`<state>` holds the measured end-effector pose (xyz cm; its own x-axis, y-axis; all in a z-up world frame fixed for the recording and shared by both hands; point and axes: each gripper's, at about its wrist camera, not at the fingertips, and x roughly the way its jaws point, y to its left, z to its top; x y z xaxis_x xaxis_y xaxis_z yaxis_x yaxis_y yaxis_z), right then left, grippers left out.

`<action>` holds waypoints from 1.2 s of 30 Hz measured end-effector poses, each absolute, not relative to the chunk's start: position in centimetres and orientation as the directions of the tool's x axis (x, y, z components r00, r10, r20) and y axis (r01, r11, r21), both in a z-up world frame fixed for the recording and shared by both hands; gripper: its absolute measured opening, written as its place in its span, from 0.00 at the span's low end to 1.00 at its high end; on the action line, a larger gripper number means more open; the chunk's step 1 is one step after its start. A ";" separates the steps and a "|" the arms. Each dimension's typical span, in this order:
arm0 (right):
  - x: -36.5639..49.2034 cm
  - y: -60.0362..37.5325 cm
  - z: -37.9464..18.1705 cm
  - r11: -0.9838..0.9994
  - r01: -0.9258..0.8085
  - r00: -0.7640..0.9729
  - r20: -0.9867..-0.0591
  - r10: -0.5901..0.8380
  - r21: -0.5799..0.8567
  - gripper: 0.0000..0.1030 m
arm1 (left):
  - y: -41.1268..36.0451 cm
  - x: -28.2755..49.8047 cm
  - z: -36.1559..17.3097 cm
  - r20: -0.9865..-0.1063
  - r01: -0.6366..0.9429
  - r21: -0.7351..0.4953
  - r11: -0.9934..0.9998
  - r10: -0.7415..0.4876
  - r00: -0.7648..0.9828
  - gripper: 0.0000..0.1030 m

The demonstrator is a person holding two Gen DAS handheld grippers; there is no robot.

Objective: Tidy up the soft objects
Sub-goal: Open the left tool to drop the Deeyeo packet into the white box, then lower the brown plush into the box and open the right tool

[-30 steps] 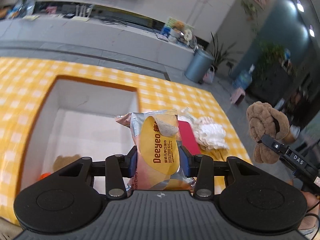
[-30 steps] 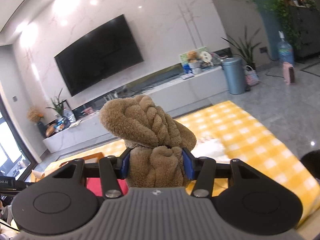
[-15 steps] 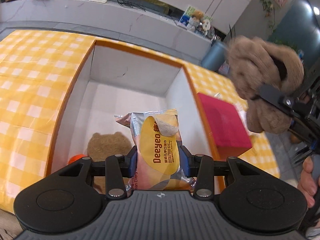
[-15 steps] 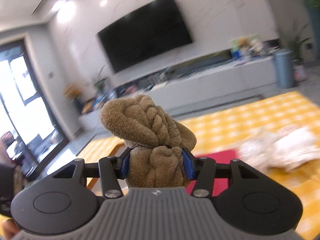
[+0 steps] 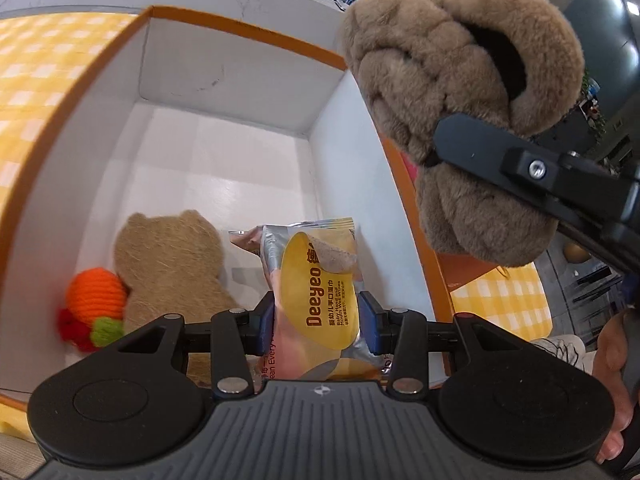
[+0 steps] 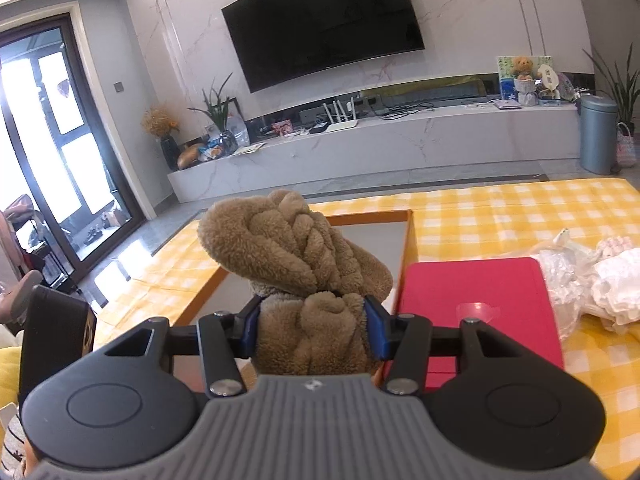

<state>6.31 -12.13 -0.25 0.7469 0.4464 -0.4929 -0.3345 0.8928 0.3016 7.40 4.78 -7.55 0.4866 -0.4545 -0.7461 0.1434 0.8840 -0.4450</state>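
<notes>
My left gripper [image 5: 316,320] is shut on a pink and yellow Deeyeo wipes pack [image 5: 316,280], held inside the white, orange-rimmed box [image 5: 224,80]. On the box floor lie a flat tan bear-shaped pad [image 5: 172,264] and an orange knitted toy [image 5: 94,296]. My right gripper [image 6: 312,328] is shut on a brown fluffy slipper [image 6: 296,264], held above the box's right wall; the slipper also shows in the left wrist view [image 5: 460,92].
A red box lid [image 6: 476,300] lies to the right of the box on the yellow checked tablecloth [image 6: 500,212]. White frilly fabric in clear plastic [image 6: 600,280] lies at the far right. A person's hand [image 5: 612,380] shows at the lower right.
My left gripper has gone lower into the box with the wipes pack. My right gripper has brought the slipper closer, over the box's right wall.
</notes>
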 end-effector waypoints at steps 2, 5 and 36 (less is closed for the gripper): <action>6.2 -12.2 -0.3 0.895 -0.330 0.749 -0.494 0.441 0.300 0.50 | 4.6 7.7 -7.9 -0.758 0.142 -0.435 0.889 -0.447 0.474 0.50; 6.2 -12.5 -0.3 0.897 -0.327 0.751 -0.495 0.437 0.297 0.50 | 4.7 7.3 -7.3 -0.780 0.126 -0.384 0.915 -0.395 0.486 0.55; 14.3 0.8 -5.9 0.775 -0.538 0.622 -0.776 0.100 -0.331 0.50 | 14.0 4.6 -0.8 -0.702 -0.211 -0.137 0.968 0.055 0.710 0.81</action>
